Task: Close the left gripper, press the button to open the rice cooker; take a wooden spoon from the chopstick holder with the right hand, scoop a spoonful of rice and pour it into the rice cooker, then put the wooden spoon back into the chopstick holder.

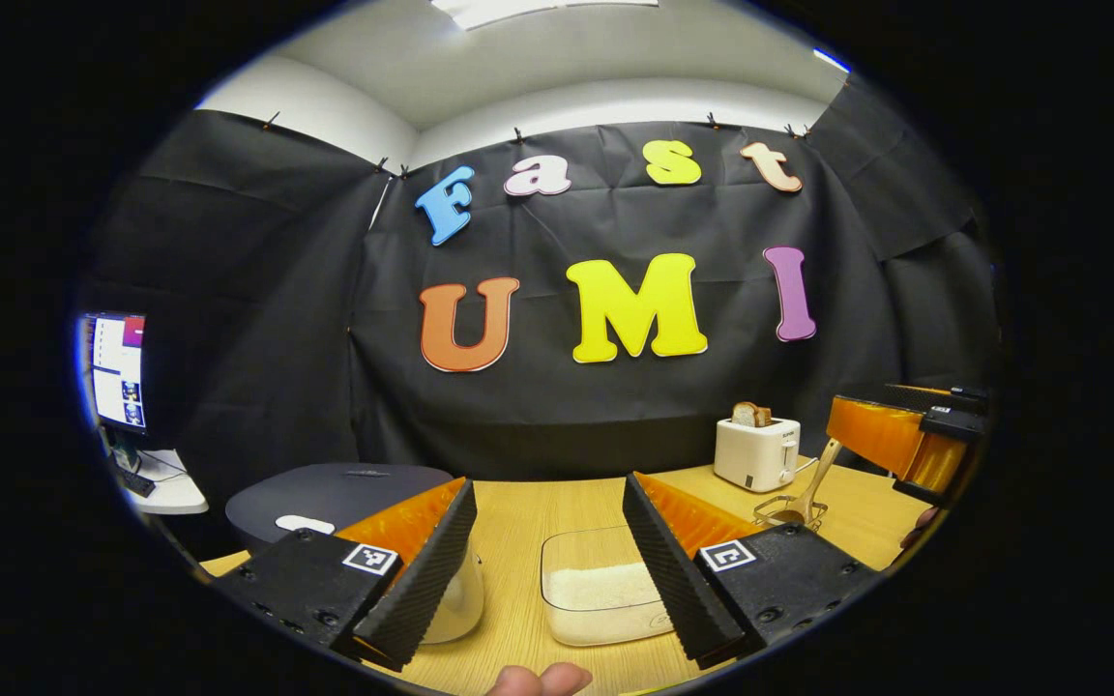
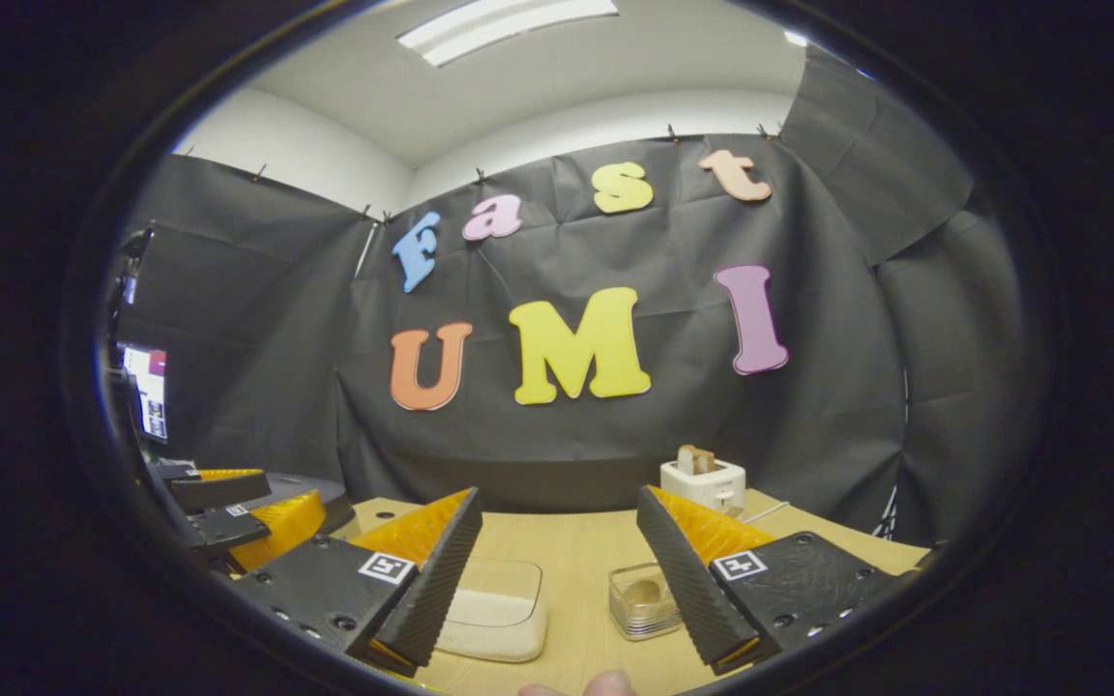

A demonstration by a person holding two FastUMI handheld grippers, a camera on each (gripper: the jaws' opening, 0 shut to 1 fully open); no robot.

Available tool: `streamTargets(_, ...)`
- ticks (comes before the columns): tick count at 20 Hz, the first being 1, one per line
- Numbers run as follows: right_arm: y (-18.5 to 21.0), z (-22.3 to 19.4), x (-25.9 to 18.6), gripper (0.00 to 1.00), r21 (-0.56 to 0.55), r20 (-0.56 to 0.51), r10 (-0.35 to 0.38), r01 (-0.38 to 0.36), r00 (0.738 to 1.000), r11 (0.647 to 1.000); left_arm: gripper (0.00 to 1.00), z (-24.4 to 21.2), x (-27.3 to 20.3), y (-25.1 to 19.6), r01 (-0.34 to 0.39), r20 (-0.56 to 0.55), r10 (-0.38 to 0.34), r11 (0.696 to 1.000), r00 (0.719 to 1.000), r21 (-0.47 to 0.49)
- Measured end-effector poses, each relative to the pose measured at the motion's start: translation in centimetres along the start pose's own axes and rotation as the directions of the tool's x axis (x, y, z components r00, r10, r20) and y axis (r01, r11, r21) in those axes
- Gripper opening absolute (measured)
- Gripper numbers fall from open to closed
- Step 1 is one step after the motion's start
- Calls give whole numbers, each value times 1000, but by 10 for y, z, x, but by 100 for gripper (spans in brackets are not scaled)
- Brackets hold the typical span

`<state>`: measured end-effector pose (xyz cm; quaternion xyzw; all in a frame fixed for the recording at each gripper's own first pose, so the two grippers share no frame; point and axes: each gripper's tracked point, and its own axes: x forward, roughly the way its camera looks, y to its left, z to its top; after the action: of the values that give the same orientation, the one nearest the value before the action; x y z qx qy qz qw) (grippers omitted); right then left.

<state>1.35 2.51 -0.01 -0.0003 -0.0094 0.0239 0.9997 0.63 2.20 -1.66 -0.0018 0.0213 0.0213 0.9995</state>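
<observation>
- Left gripper [image 1: 549, 570]: fingers spread, empty, above the rice container [image 1: 600, 590] on the desk [image 1: 518, 522].
- Rice cooker [image 1: 335, 498]: far left, lid down.
- Right gripper [image 2: 557, 580]: spread, empty.
- Wooden spoon [image 1: 813, 483]: light, rigid; grasp mid-handle, likely.

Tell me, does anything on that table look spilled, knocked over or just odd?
Nothing stands out. The rice sits inside its clear container, none spilled on the table. The rice cooker is closed, the toaster stands upright with bread in it, and the wooden spoon leans in its holder.
</observation>
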Motion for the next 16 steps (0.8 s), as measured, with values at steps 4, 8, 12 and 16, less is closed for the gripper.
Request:
streamTargets(4, -1, -4, 2, 96, -17, 2, 2, -2, 1000, 1000, 97, -4, 2, 0, -2, -8, 2, 1000, 1000, -2)
streamTargets(8, -8, -8, 1, 96, -12, -7, -11, 11, 1000, 1000, 97, -10, 5, 7, -18, -29, 18, 1000, 999, -2)
streamTargets(12, -22, -11, 2, 92, -17, -14, -33, 33, 999, 999, 97, -9, 5, 2, -24, -21, 23, 999, 1000, -29)
streamTargets(16, -34, -15, 2, 95, -30, -34, -50, 49, 998, 998, 97, -14, 7, 1, -19, -27, 19, 1000, 999, -17)
